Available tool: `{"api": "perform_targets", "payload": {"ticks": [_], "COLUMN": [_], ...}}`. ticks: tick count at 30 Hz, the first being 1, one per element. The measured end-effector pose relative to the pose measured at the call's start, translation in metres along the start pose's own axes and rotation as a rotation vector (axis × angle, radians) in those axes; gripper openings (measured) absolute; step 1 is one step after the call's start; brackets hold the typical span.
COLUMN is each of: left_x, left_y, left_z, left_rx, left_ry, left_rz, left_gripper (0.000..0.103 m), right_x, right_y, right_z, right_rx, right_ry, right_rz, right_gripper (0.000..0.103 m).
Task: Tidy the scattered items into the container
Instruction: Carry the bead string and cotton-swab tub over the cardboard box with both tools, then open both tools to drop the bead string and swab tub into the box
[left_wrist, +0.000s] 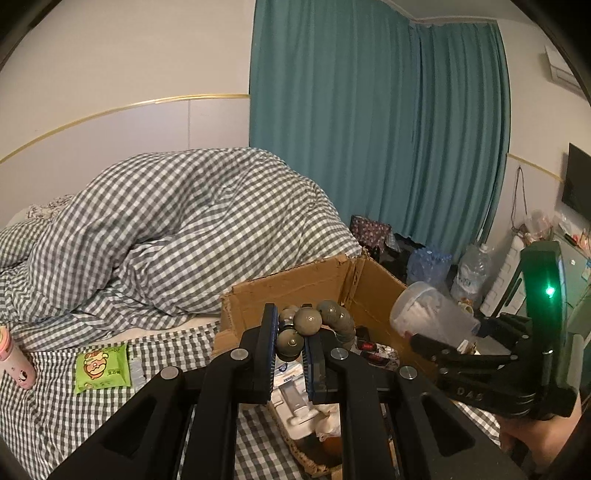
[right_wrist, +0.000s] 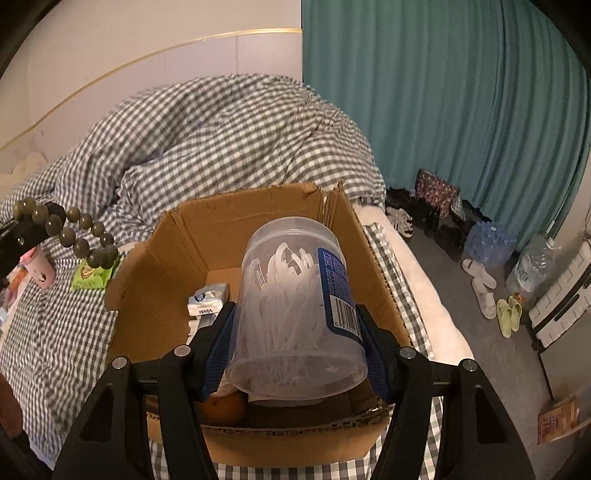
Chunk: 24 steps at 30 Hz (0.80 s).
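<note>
My right tool (right_wrist: 295, 332) clamps the jar (right_wrist: 295, 295) over the box (right_wrist: 258, 206) and my left tool (left_wrist: 290, 350) pinches the beads (left_wrist: 310, 323) at its nine o'clock rim, so an early release could spill them onto the bed.

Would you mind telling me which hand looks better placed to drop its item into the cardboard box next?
The right. Its gripper holds the clear plastic floss-pick jar directly above the open brown cardboard box, while the left gripper, holding the grey-green bead bracelet, sits nearer the box's edge.
</note>
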<state>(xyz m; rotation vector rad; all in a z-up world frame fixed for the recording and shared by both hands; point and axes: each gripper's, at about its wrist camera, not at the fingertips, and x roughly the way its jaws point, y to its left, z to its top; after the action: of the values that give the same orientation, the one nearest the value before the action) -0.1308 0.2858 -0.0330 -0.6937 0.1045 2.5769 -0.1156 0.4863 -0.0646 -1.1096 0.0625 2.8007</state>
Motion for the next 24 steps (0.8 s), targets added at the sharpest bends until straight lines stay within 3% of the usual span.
{"api": "perform_targets", "payload": {"ticks": [1, 3, 4, 12, 17, 24], "left_x": [0.003, 0.007, 0.009, 0.028, 0.051, 0.089], "left_y": [-0.001, -0.002, -0.003, -0.014, -0.029, -0.049], "left_z": [0.000, 0.000, 0.000, -0.004, -0.009, -0.022], "left_rx": [0.001, 0.003, 0.004, 0.021, 0.034, 0.069], "left_ry": [0.002, 0.006, 0.009, 0.043, 0.103, 0.257], "left_rz": [-0.002, -0.005, -0.006, -0.031, -0.069, -0.101], "left_gripper": [0.012, 0.012, 0.012, 0.012, 0.012, 0.014], "right_x": [0.002, 0.004, 0.001, -0.022, -0.022, -0.021], "right_y": [-0.001, -0.002, -0.004, -0.023, -0.033, -0.043], "right_z": [0.000, -0.001, 0.000, 0.001, 0.003, -0.001], "right_rx": [0.001, 0.009, 0.016, 0.078, 0.082, 0.106], "right_ry": [0.002, -0.002, -0.024, -0.165, -0.161, -0.155], "right_rz": [-0.004, -0.014, -0.020, -0.081, -0.089, -0.085], "right_gripper": [0.063, 0.086, 0.090, 0.096, 0.096, 0.096]}}
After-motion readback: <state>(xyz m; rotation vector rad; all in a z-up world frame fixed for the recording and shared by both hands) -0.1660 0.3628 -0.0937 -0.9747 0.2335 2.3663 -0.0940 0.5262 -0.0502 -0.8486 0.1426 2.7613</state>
